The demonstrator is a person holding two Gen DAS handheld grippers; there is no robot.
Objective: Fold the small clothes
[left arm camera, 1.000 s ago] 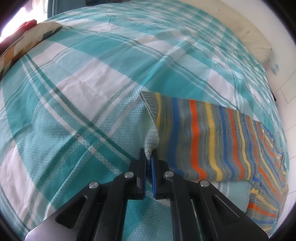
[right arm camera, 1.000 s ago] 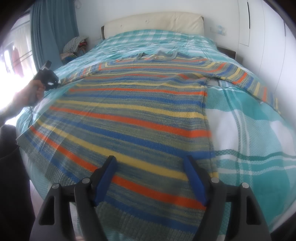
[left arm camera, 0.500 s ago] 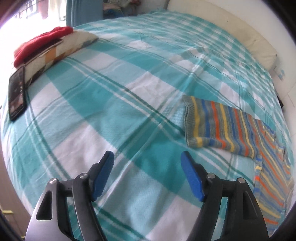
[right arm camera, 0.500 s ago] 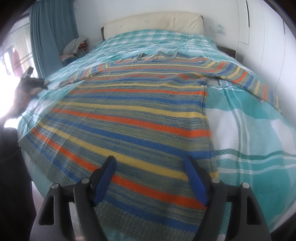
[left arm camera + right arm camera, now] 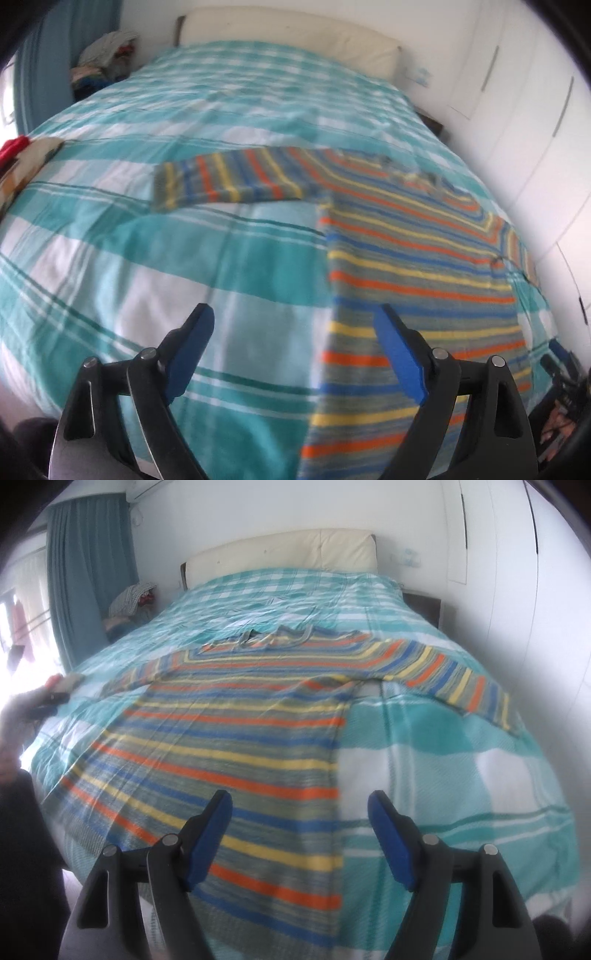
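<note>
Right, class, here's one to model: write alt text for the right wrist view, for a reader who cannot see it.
A striped knitted sweater lies flat, sleeves out, on a bed under a teal and white checked cover. The right gripper hangs over the sweater's lower right side edge, blue pads apart and empty. A cream headboard and a teal curtain stand behind.

The sweater (image 5: 236,746) is striped in orange, yellow, blue and grey-green. The bed cover (image 5: 461,746) under it is a teal and white plaid with thin dark green lines. The headboard (image 5: 280,550) is cream, the curtain (image 5: 88,579) teal-blue. A red item (image 5: 13,146), possibly cloth, is blurred. The gripper pads (image 5: 207,834) are blue on black arms.
</note>
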